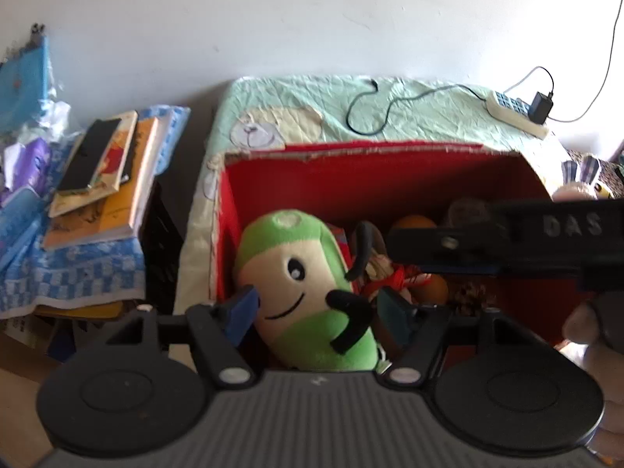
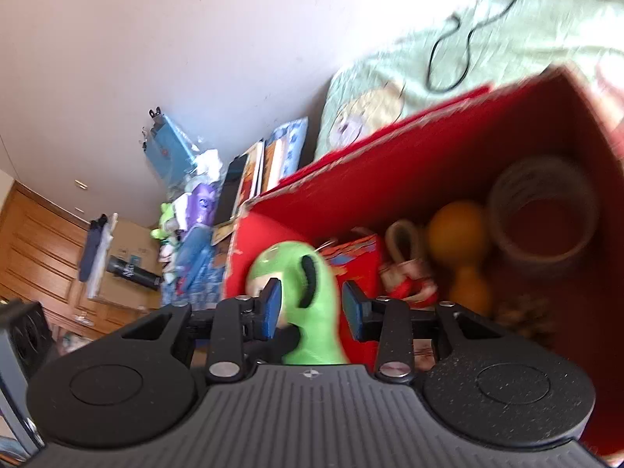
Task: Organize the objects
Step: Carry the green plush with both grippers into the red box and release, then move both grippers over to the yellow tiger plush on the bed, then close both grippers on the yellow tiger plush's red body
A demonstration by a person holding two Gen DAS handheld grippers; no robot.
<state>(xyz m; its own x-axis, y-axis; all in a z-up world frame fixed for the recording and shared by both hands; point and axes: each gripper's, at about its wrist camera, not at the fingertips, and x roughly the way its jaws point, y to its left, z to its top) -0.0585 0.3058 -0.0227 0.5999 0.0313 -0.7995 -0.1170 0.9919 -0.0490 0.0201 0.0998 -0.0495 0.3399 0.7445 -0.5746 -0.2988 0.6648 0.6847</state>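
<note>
1. Left wrist view looks into a red cardboard box (image 1: 390,179) whose far rim lies against a crumpled pale green sheet (image 1: 409,113).
2. A green and cream plush toy with a stitched smile and black arms (image 1: 300,292) lies inside the box against its left wall.
3. The left gripper (image 1: 318,308) has its blue-padded fingers (image 1: 243,308) apart on either side of the plush; I cannot tell whether the pads touch it.
4. The right gripper (image 2: 312,308) crosses the right side of the left view as a black bar, with part of a hand (image 1: 585,323) below it.
5. In the right wrist view, which is blurred, its fingers (image 2: 271,304) are apart with the plush between them, and contact is unclear.
6. Right of the plush inside the box lie a small red carton (image 2: 358,261), a red and white knotted item (image 2: 409,273), an orange round fruit (image 2: 456,230) and a roll of brown tape (image 2: 546,214).
7. Left of the box, outside it, a black phone (image 1: 89,156) lies on stacked books (image 1: 105,195) over a blue checked cloth (image 1: 78,273).
8. Beyond the box, on the sheet, rest a white power strip (image 1: 514,113) and a black cable (image 1: 374,113).
</note>
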